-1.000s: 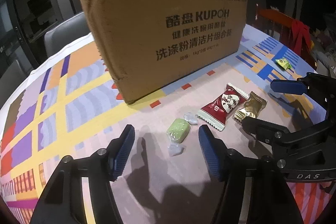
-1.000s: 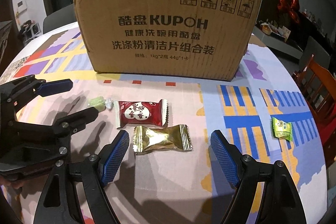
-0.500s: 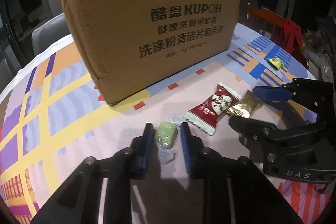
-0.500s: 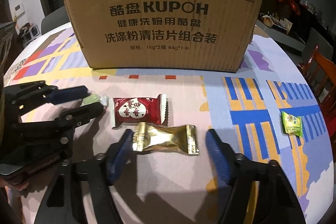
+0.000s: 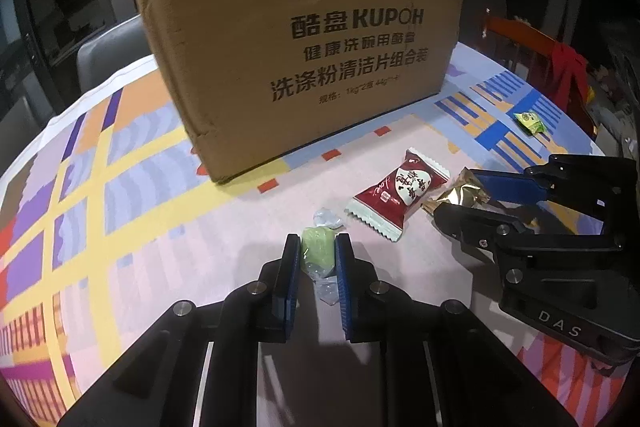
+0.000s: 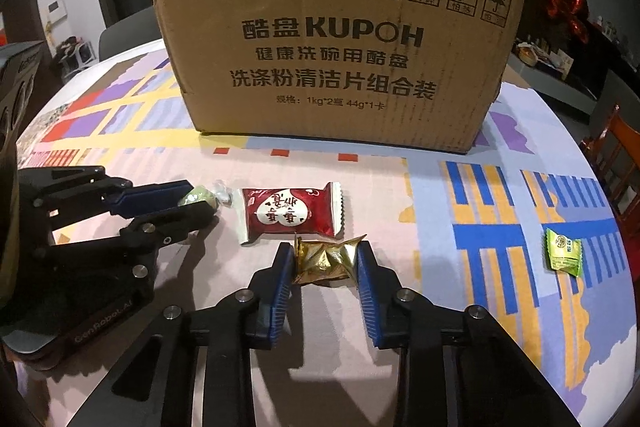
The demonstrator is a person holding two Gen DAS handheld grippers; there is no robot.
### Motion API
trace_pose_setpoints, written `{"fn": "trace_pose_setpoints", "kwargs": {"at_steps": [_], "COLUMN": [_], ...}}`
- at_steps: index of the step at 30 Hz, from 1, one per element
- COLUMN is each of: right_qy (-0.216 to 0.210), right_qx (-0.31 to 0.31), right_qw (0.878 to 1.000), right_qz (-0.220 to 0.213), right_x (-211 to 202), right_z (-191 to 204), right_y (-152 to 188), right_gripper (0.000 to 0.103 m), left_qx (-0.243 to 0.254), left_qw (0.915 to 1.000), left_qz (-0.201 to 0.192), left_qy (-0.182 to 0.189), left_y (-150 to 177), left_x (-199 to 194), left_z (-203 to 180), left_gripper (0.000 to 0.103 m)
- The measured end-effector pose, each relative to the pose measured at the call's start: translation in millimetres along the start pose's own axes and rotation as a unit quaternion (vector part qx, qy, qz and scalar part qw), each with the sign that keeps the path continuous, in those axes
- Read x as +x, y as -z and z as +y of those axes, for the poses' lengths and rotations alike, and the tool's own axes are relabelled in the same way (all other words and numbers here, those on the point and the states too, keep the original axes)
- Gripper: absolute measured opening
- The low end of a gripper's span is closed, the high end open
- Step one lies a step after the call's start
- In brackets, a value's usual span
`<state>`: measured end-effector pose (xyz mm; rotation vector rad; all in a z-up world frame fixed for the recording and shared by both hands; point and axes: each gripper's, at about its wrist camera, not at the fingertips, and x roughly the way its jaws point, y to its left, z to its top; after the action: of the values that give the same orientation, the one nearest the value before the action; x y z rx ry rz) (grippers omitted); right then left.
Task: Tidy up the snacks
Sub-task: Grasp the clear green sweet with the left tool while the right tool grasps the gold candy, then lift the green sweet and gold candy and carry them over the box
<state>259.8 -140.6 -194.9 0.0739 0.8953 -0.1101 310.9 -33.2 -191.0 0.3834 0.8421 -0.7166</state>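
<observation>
Both tongs have closed: left tongs point(image 5: 318, 259) grip green candy point(image 5: 317, 255), right tongs point(image 6: 326, 259) closing on gold candy point(image 6: 326, 258).

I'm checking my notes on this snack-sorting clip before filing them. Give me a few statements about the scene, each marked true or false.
1. The left gripper is shut on the pale green candy. True.
2. The gold-wrapped candy lies inside the cardboard box. False: it sits on the tablecloth in front of the box, between the closing jaws of the right gripper.
3. The red snack packet is held by neither gripper. True.
4. The green sachet touches the red snack packet. False: it lies well apart, toward the table's right edge.
</observation>
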Motion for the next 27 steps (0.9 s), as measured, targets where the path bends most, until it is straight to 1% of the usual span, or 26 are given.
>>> {"fn": "trace_pose_setpoints", "kwargs": {"at_steps": [13, 19, 27], "right_qy": [-0.015, -0.024, -0.039], "right_qx": [0.005, 0.007, 0.005], "right_qw": [1.0, 1.0, 0.999], "right_qz": [-0.008, -0.014, -0.026], "right_x": [-12.7, -20.4, -34.8], "right_z": [-5.5, -7.8, -8.5], "right_y": [-0.4, -0.7, -3.9], "right_gripper": [0.032, 0.032, 0.032], "left_qx": [-0.042, -0.061, -0.075], "left_qw": [0.9988, 0.9974, 0.9952], "left_qz": [0.004, 0.0, -0.012], "left_qy": [-0.026, -0.037, -0.061], "left_y": [1.2, 0.8, -4.0], "left_x": [-14.6, -25.7, -45.1], "left_z": [-1.4, -3.5, -9.8], "left_gripper": [0.018, 0.018, 0.018]}}
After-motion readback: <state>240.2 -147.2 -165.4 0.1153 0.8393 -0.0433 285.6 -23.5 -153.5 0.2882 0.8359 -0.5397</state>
